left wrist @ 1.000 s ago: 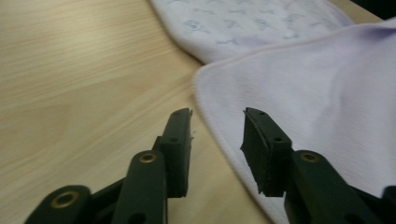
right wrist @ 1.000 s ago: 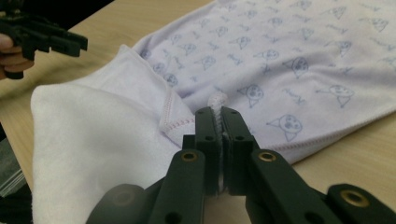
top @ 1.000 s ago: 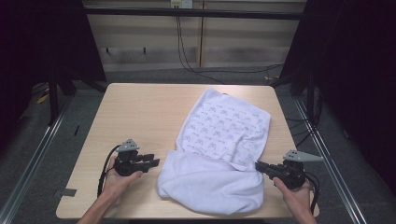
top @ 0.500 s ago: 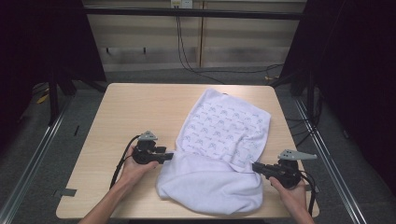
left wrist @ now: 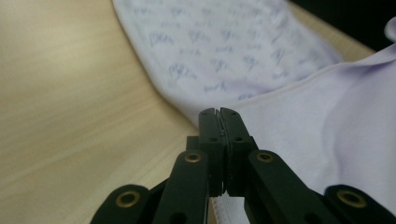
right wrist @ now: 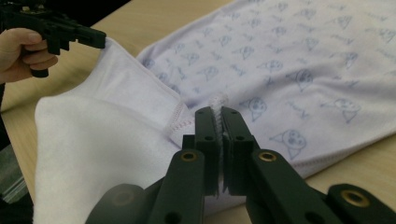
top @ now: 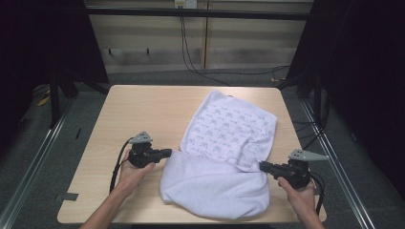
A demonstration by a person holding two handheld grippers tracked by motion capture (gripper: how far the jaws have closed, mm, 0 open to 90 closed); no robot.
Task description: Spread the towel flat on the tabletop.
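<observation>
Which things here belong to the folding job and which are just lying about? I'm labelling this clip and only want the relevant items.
In the job:
- white printed cloth, near part folded over
- left gripper, jaws just closed on the cloth's edge
- right gripper, shut on the opposite edge
- table, bearing the cloth

Lying about:
- cables on the floor behind the table
- yellow item on the floor, left
</observation>
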